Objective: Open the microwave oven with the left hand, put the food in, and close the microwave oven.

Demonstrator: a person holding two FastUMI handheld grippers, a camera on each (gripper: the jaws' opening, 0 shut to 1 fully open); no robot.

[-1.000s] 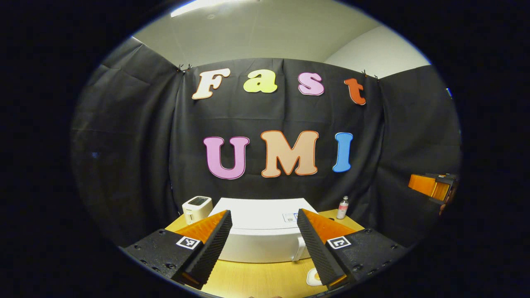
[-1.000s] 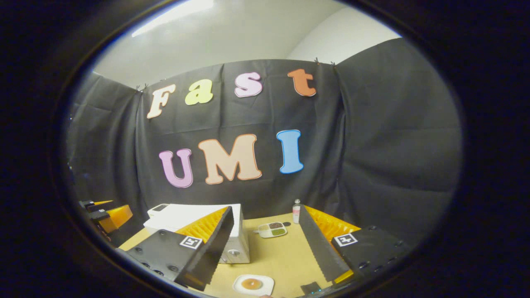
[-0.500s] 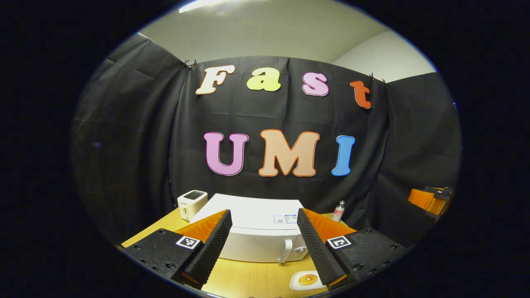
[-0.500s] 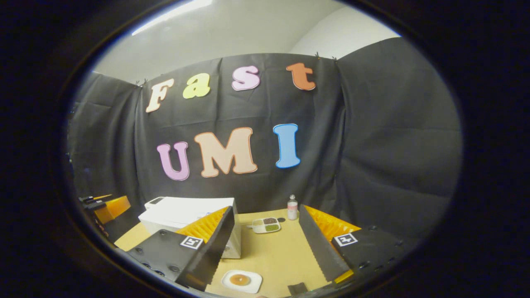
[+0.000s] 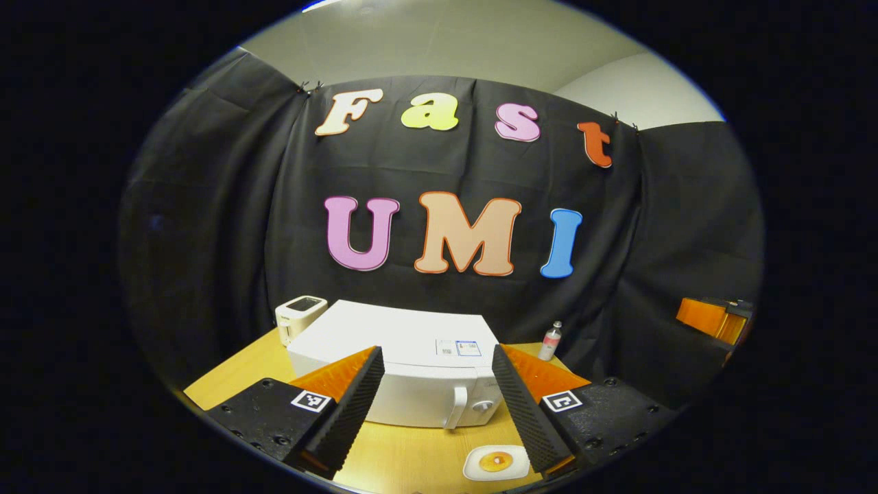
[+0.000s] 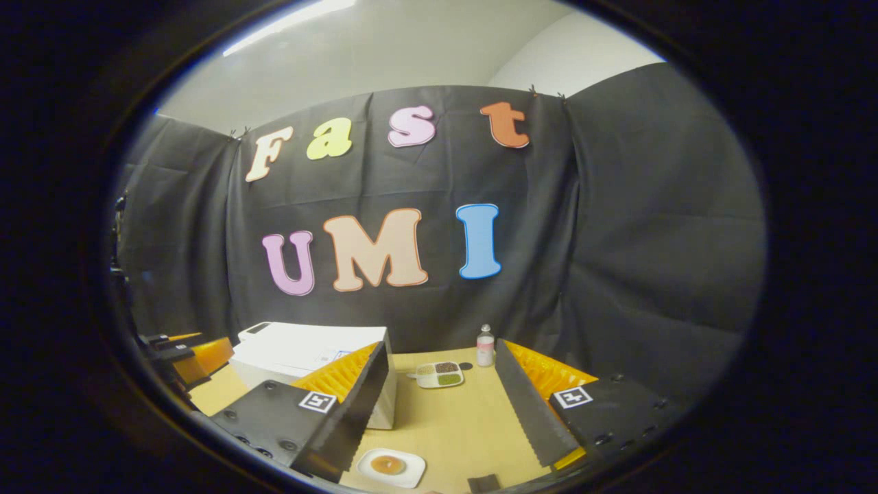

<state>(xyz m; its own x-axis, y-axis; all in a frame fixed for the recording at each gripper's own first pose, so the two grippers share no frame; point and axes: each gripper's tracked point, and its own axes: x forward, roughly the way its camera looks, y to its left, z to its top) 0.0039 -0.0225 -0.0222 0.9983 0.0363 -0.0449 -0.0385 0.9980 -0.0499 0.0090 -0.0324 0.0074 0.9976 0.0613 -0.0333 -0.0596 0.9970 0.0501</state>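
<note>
A: Left gripper view, where is yours set?

B: Yours rides the left gripper point(image 5: 436, 401), raised above the bench point(image 5: 425, 456) at its near edge, facing the microwave point(image 5: 398, 363) head-on from fairly near, booth wall behind.

A: Right gripper view?

B: Yours rides the right gripper point(image 6: 439, 405), further right, facing the back wall; the microwave point(image 6: 309, 353) falls to its left, seen from its right end.

A: Shared ground?

B: Microwave, plate of food point(image 5: 495, 462) point(image 6: 391, 466), bottle point(image 5: 550, 341) point(image 6: 485, 346), and each other's gripper at the margins.
</note>
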